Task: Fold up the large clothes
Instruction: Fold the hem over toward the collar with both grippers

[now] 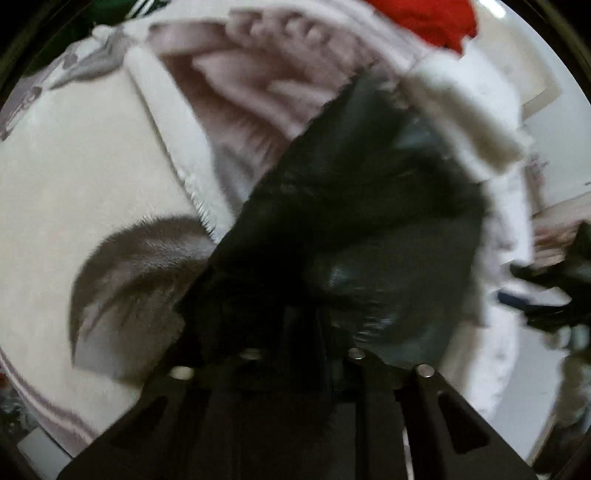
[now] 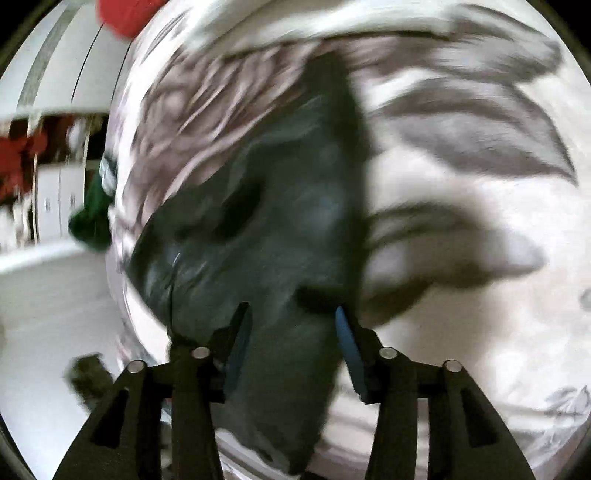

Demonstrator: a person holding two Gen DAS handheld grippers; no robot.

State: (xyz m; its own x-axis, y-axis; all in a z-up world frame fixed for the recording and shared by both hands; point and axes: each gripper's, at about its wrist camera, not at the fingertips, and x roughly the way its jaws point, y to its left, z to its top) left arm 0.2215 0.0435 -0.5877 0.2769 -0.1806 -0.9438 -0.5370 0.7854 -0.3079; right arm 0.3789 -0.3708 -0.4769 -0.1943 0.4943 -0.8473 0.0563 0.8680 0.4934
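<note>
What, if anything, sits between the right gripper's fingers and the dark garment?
Nothing visible. The dark garment already runs between the right gripper's spread blue-padded fingers, hanging over the patterned blanket. The frame is too blurred to show pad contact.

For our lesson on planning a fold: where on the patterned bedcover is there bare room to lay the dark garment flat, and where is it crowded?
The widest bare stretch of the bedcover lies right of the dark garment, between the grey leaf prints. The left wrist view shows another left of the garment. Crowded: the far edge, with the red cloth and rumpled cover, and the green cloth.
</note>
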